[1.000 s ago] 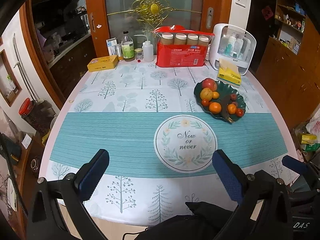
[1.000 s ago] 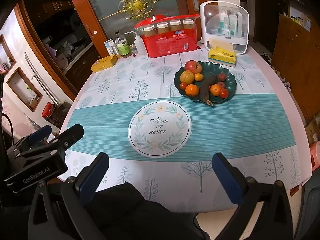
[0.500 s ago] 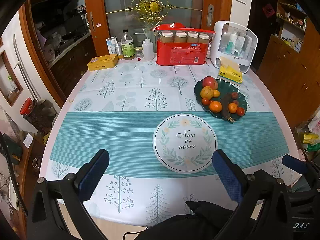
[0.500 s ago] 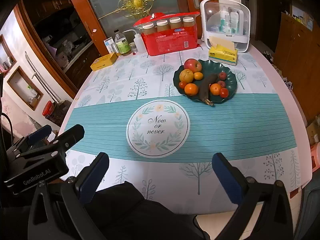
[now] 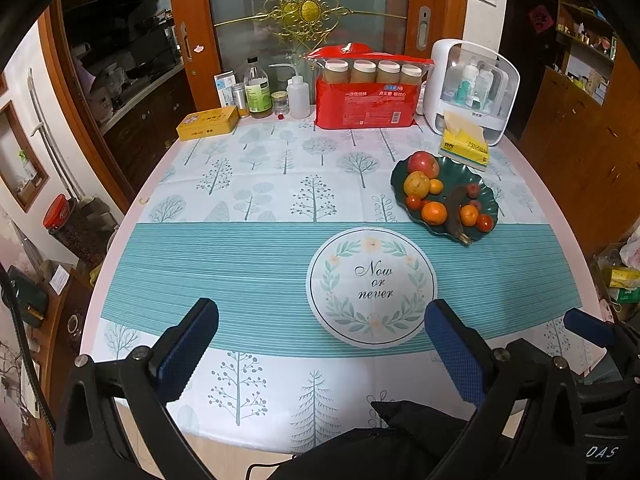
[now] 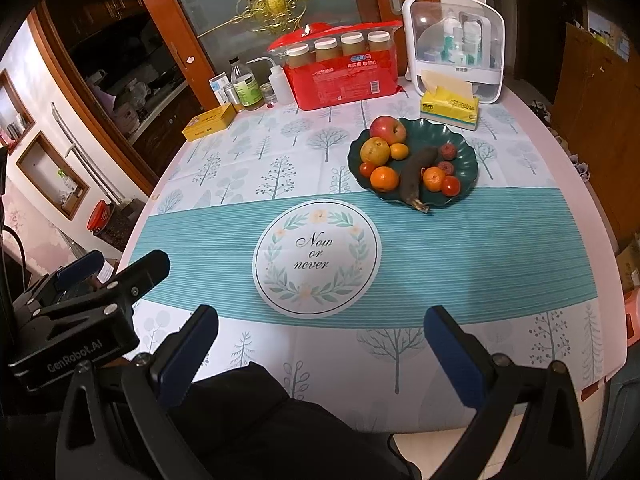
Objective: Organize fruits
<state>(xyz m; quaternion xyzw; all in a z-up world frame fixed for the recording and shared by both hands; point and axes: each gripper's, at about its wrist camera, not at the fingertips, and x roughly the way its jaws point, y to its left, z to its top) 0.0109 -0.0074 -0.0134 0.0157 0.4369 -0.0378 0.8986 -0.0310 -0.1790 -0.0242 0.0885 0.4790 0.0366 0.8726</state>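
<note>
A dark green scalloped plate (image 5: pixel 486 188) (image 6: pixel 466 148) sits right of the table's middle and holds a red apple (image 5: pixel 423 163) (image 6: pixel 387 129), a yellow pear (image 5: pixel 416 183), several oranges and small red fruits, and a blackened banana (image 6: pixel 415 178). In front of it lies a white round plate (image 5: pixel 371 286) (image 6: pixel 317 257) printed "Now or never", with nothing on it. My left gripper (image 5: pixel 320 334) hovers open over the near table edge. My right gripper (image 6: pixel 320 340) is open too, nothing between its fingers; it also shows at the left wrist view's right edge (image 5: pixel 588 326).
Along the far edge stand a red package with jars (image 5: pixel 368 92), a white storage box (image 5: pixel 472 88), a yellow tissue pack (image 5: pixel 464 144), bottles (image 5: pixel 258 88) and a yellow tin (image 5: pixel 208 122). Wooden cabinets stand right of the table. A dark sleeve or lap (image 6: pixel 260 420) lies below.
Both grippers have drifted slightly forward toward the table; the plates sit a little nearer in view. Both stay open.
</note>
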